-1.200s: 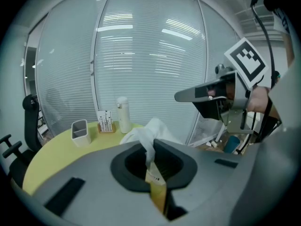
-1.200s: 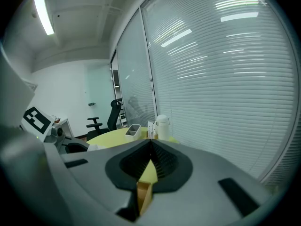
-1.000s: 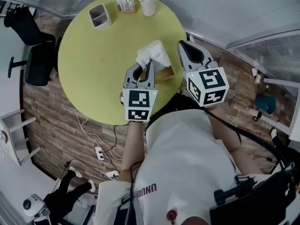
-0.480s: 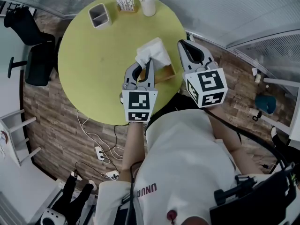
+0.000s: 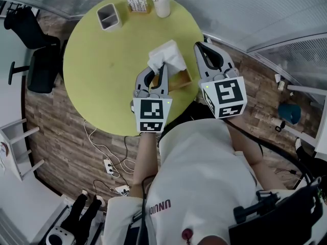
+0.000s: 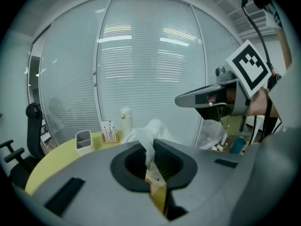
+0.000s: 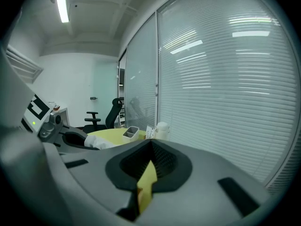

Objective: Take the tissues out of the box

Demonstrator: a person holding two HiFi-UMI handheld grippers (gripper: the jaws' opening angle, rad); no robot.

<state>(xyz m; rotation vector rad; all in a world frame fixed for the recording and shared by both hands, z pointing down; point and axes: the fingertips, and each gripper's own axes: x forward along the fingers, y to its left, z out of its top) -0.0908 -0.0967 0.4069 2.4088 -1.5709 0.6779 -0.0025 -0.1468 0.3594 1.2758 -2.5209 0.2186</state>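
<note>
A brown tissue box [image 5: 180,79] sits near the front right edge of the round yellow-green table [image 5: 102,70]. A white tissue [image 5: 166,56] stands up out of it in a crumpled bunch. My left gripper [image 5: 163,68] is shut on a strip of that tissue [image 6: 149,149], just above the box; the box's brown edge [image 6: 157,192] shows below the jaws. My right gripper [image 5: 197,46] hovers to the right of the box, beyond the table's edge, shut with nothing between its jaws [image 7: 151,142]. It does not touch the tissue.
At the table's far side stand a grey two-compartment holder [image 5: 108,17], a small card stand [image 5: 137,3] and a white bottle [image 5: 159,1]. A black office chair [image 5: 30,45] is left of the table. Cables and a power strip [image 5: 110,165] lie on the floor.
My right gripper has shifted slightly. The left gripper has stayed where it was, still holding the tissue.
</note>
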